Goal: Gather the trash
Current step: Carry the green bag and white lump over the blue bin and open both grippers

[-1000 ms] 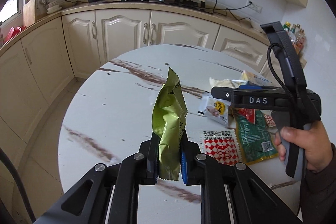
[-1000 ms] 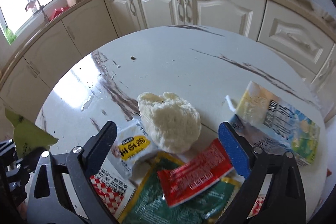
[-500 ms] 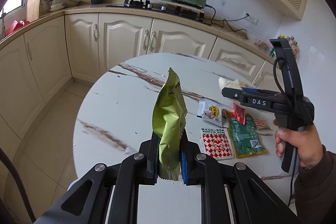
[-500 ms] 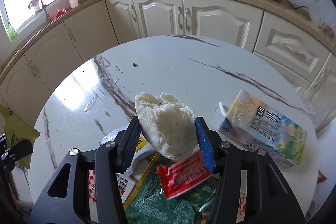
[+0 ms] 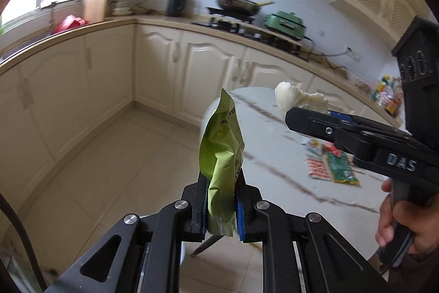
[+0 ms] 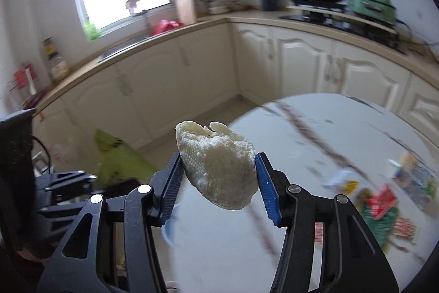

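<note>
My left gripper (image 5: pixel 221 206) is shut on a crumpled green snack wrapper (image 5: pixel 221 153) that stands upright above its fingers, over the floor off the table's left edge. My right gripper (image 6: pixel 218 184) is shut on a white bun (image 6: pixel 216 169), lifted clear of the round marble table (image 6: pixel 315 144). In the left wrist view the right gripper (image 5: pixel 310 114) shows at the right with the bun (image 5: pixel 290 96) at its tip and a person's hand (image 5: pixel 403 221) on its handle. More wrappers (image 6: pixel 384 205) and a carton (image 6: pixel 417 177) lie at the table's right side.
Cream cabinets (image 5: pixel 115 89) and a counter wrap around the room. A pan (image 5: pixel 238 4) and a green cooker (image 5: pixel 285 22) sit on the stove. A tiled floor (image 5: pixel 109 169) lies left of the table. A blurred white and blue thing (image 6: pixel 171 232) shows below the right gripper.
The right gripper closed on the bun and lifted it off the table. Both grippers swung left and away from the table, so the view now takes in the floor and window side.
</note>
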A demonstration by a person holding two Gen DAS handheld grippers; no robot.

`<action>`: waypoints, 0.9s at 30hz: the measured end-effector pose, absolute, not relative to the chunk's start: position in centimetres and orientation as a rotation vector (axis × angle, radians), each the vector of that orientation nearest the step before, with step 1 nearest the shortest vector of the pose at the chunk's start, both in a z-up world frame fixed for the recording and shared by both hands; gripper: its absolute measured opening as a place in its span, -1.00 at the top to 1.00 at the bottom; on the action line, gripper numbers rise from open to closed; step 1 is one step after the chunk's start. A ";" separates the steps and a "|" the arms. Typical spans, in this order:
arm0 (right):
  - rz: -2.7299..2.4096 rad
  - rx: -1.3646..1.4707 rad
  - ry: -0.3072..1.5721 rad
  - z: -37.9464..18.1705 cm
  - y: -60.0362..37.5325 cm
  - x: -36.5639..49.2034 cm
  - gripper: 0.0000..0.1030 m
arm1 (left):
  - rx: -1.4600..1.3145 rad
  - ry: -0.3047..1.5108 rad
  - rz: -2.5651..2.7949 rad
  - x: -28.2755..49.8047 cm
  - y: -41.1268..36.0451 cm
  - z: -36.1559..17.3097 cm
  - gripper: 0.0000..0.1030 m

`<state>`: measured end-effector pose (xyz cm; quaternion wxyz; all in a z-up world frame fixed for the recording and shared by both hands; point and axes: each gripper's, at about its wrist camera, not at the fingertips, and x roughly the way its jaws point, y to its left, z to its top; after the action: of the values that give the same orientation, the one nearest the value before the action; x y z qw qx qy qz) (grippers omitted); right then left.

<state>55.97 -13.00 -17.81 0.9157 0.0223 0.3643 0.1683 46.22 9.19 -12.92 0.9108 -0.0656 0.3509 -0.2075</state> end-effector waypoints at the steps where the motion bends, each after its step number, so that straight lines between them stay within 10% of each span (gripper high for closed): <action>1: 0.375 0.043 0.749 -18.0 -11.1 55.9 0.01 | -0.146 0.734 -0.399 45.7 11.1 -13.3 0.76; 27: 0.475 -0.010 1.313 -51.7 8.9 64.8 -0.02 | -0.291 1.278 -0.270 55.0 23.9 -39.6 0.76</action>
<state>64.79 8.89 -51.69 0.7660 -0.0044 0.6045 0.2187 55.00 23.95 -39.60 0.7842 -0.1350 0.5925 -0.1253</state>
